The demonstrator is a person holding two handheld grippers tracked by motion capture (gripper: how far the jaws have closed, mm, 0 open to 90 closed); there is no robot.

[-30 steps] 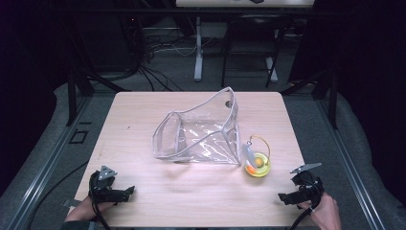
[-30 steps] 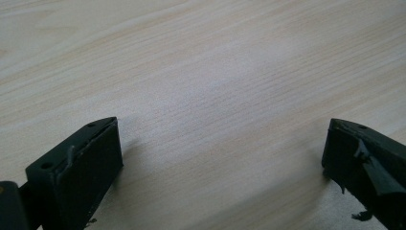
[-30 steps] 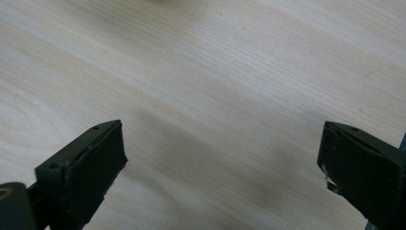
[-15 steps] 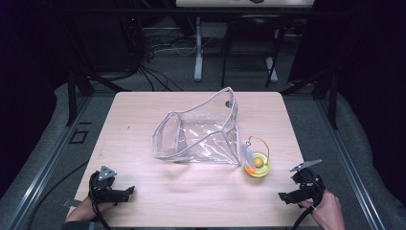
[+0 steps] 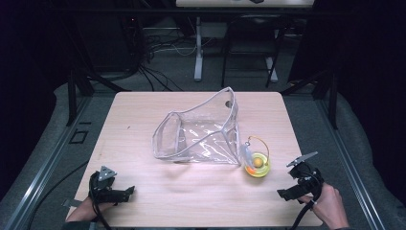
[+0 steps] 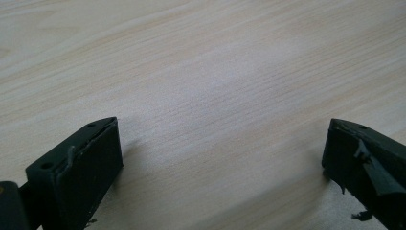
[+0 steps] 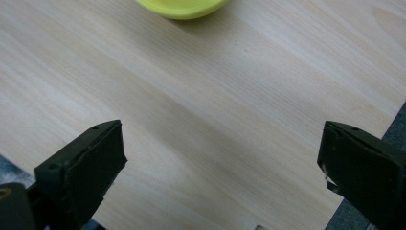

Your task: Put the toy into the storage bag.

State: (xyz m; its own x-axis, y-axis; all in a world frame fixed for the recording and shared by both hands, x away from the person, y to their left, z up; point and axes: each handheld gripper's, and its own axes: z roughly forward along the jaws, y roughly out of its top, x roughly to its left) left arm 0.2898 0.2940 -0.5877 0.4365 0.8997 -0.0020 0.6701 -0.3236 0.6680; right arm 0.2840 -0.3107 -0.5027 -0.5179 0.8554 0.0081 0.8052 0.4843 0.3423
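A clear plastic bag [image 5: 201, 132] with a pale trim lies open in the middle of the wooden table [image 5: 143, 110]. Just right of it sits a small yellow bowl-shaped toy [image 5: 257, 165] with an orange ball inside and a thin wire loop over it; its yellow rim [image 7: 182, 7] shows at the top of the right gripper view. My left gripper [image 5: 125, 193] rests at the front left of the table, open, with bare wood between its jaws [image 6: 220, 143]. My right gripper [image 5: 286, 193] hovers at the front right, open and holding nothing [image 7: 220, 158], a short way from the toy.
The table's right edge [image 7: 383, 124] runs close past my right gripper, with grey floor beyond. Behind the table stand dark frame legs, cables [image 5: 158, 52] and a white stand [image 5: 197, 48]. Metal rails [image 5: 43, 158] flank the table on both sides.
My right gripper has drifted slightly right and toward the front edge. The left gripper, bag and toy have stayed put.
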